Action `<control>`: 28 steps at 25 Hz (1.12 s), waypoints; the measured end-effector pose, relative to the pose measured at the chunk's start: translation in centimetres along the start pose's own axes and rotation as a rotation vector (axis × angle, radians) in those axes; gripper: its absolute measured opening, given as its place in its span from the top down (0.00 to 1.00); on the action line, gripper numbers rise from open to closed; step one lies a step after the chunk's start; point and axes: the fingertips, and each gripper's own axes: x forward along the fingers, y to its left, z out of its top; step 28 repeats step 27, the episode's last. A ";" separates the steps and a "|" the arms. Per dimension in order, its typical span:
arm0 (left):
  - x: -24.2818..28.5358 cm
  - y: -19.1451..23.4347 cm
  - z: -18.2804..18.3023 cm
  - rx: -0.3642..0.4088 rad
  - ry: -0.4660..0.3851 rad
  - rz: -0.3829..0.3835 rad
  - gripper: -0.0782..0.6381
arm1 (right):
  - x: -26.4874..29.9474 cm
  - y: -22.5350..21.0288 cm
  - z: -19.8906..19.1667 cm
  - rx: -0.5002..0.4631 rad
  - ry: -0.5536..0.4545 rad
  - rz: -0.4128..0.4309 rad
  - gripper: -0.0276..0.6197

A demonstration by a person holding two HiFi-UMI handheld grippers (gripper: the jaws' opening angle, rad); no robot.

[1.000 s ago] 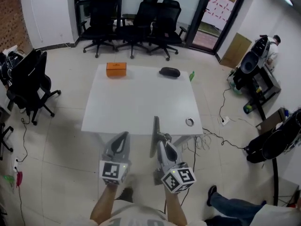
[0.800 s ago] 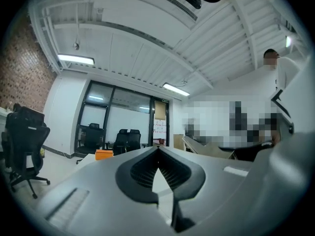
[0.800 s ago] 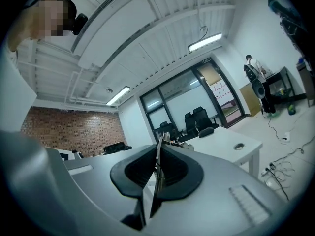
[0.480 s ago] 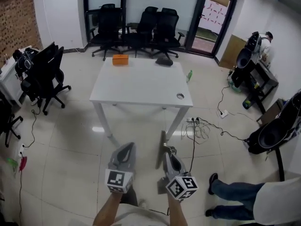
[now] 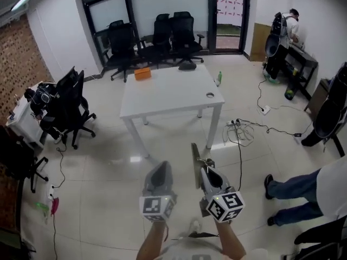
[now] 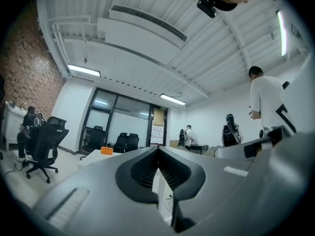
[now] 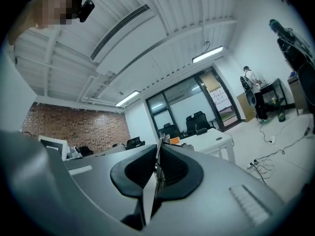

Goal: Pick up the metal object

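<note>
The metal object (image 5: 194, 157) is a thin flat grey plate standing on edge, and it juts forward from my right gripper (image 5: 203, 168), which is shut on it. In the right gripper view the plate's edge (image 7: 157, 173) runs up between the two dark pads of the right gripper (image 7: 156, 167). My left gripper (image 5: 161, 169) is beside it on the left, with its jaws together and nothing in them; the left gripper view shows the left gripper (image 6: 158, 151) closed. Both grippers hang over the tiled floor, well short of the white table (image 5: 162, 99).
On the table lie an orange box (image 5: 142, 73), a black case (image 5: 187, 66) and a small ring (image 5: 210, 95). Black office chairs (image 5: 157, 37) stand behind it, another chair (image 5: 68, 104) at the left. Cables (image 5: 244, 131) trail on the floor. A person's legs (image 5: 293, 196) are at the right.
The view has drawn back from the table: both grippers were at its near edge and are now over bare floor. The plate has stayed in the right gripper throughout.
</note>
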 end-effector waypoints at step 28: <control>-5.7 -1.2 2.8 0.112 -0.012 -0.068 0.89 | -3.5 5.6 0.0 -0.043 -0.066 -0.003 0.91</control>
